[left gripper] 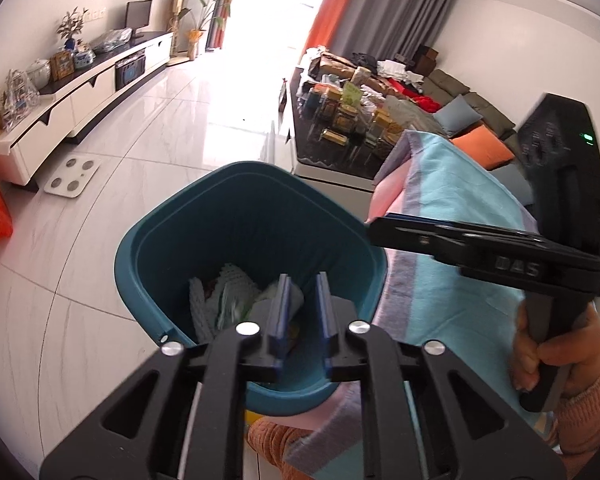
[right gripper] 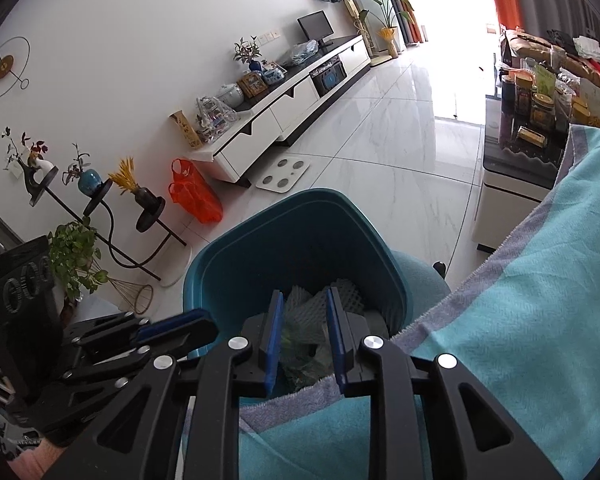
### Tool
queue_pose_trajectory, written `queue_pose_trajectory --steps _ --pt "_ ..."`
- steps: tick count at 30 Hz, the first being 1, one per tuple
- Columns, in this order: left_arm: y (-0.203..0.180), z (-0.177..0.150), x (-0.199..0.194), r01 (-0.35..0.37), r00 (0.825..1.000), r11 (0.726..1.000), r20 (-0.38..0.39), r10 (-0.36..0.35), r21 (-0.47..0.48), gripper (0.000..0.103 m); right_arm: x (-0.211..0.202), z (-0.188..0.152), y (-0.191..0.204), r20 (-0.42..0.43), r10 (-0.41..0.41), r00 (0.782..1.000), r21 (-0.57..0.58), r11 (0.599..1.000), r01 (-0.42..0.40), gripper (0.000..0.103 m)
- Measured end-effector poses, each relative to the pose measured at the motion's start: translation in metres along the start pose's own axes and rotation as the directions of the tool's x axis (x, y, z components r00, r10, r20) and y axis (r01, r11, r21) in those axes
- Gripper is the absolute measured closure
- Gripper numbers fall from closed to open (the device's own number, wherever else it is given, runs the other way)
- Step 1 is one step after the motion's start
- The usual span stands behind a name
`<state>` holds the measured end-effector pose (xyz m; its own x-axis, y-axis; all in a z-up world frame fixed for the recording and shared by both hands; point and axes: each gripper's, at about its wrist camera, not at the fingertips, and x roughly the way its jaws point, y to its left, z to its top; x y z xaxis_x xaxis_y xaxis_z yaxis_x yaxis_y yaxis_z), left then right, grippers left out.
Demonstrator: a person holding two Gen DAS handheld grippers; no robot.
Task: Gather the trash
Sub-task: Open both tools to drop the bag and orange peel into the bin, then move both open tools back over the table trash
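Trash (left gripper: 228,300) half-hidden behind left claw (left gripper: 303,312)

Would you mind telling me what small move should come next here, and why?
Probably lift both claws away from the teal plastic bin: left claw and right claw hang open and empty over it, and white foam netting already lies inside.

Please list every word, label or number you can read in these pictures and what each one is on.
"DAS": raised letters on the black body of the right tongs, seen from the left wrist.
Labels on the jars on the dark table: too small to read.
Framed picture on the TV cabinet: too blurred to read.
Nothing else is legible.
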<state>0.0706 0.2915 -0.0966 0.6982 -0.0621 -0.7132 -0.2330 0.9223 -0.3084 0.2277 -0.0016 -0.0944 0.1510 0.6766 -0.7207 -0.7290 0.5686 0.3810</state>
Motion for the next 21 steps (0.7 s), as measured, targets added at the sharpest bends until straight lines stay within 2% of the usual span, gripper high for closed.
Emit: queue_pose_trajectory --steps 3,6,9,10,14,16,21 --pt "0.001 0.0 0.003 -0.002 1.0 1.0 0.003 0.002 -0.01 0.089 -0.007 -0.003 -0.003 0.011 0.008 1.0 0.007 1.0 -0.008 0.081" --pt "-0.004 -0.002 -0.002 0.003 1.0 1.0 0.03 -0.003 0.0 0.084 -0.019 -0.007 -0.006 0.03 0.019 0.999 0.011 1.0 -0.019 0.081" --pt "-0.013 -0.003 -0.016 0.013 0.998 1.0 0.067 -0.015 0.028 0.074 -0.037 -0.012 -0.007 0.06 0.031 0.998 0.01 0.999 -0.032 0.074" --pt "-0.019 -0.003 -0.02 0.024 0.996 0.999 0.083 -0.027 0.043 0.07 -0.044 -0.014 -0.007 0.072 0.03 0.997 0.004 1.0 -0.03 0.071" --pt "-0.043 -0.003 -0.037 0.052 0.99 0.994 0.128 -0.064 0.098 0.067 -0.075 -0.025 -0.01 0.119 0.015 0.993 -0.021 1.0 -0.013 0.069" --pt "-0.06 -0.004 -0.044 0.086 0.984 0.988 0.146 -0.105 0.131 0.063 -0.094 -0.033 -0.015 0.146 0.001 0.989 -0.023 1.0 0.003 0.067" --pt "-0.11 -0.007 -0.043 0.163 0.972 0.963 0.13 -0.193 0.215 0.06 -0.141 -0.052 -0.039 0.217 -0.049 0.975 0.016 0.999 0.047 0.065"
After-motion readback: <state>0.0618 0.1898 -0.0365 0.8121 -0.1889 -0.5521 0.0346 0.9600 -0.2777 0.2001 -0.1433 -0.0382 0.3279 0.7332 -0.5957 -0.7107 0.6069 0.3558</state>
